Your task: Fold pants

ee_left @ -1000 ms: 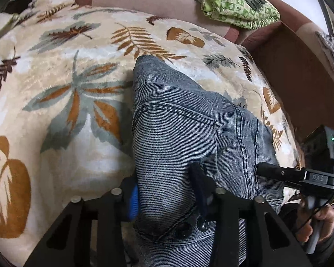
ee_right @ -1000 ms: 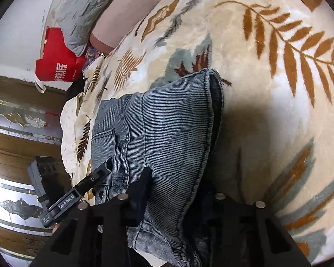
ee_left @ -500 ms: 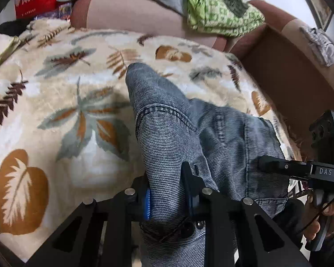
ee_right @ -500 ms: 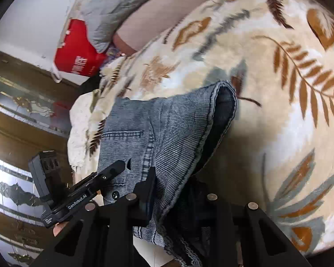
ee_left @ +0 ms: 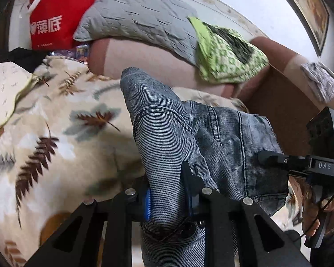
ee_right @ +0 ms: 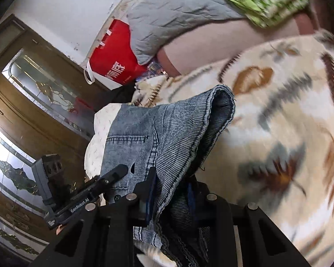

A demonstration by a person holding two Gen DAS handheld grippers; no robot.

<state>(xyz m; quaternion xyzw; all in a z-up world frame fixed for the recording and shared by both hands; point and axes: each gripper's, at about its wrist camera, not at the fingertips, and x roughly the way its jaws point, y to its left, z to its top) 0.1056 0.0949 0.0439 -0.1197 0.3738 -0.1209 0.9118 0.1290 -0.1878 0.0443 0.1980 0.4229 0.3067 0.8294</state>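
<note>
The pants are grey-blue denim jeans [ee_left: 189,129], folded into a thick bundle and lifted off the leaf-print blanket [ee_left: 44,122]. My left gripper [ee_left: 167,191] is shut on the waistband end of the jeans. My right gripper [ee_right: 171,191] is shut on the other side of the bundle, where the jeans [ee_right: 167,133] show a back pocket and an open hem. The right gripper also shows at the right edge of the left wrist view [ee_left: 278,159]. The left gripper shows at the left of the right wrist view [ee_right: 113,173].
A grey quilted pillow [ee_left: 140,20] and a green patterned cloth [ee_left: 225,53] lie on the brown sofa back [ee_left: 149,60]. A red bag [ee_left: 60,22] stands behind at the left. A brown sofa arm [ee_left: 278,104] is at the right. Wooden glass-panel doors [ee_right: 33,102] stand at the left.
Both grippers have closed on the jeans and raised them off the blanket. The views have tilted up, so the pillow, red bag and wall now show.
</note>
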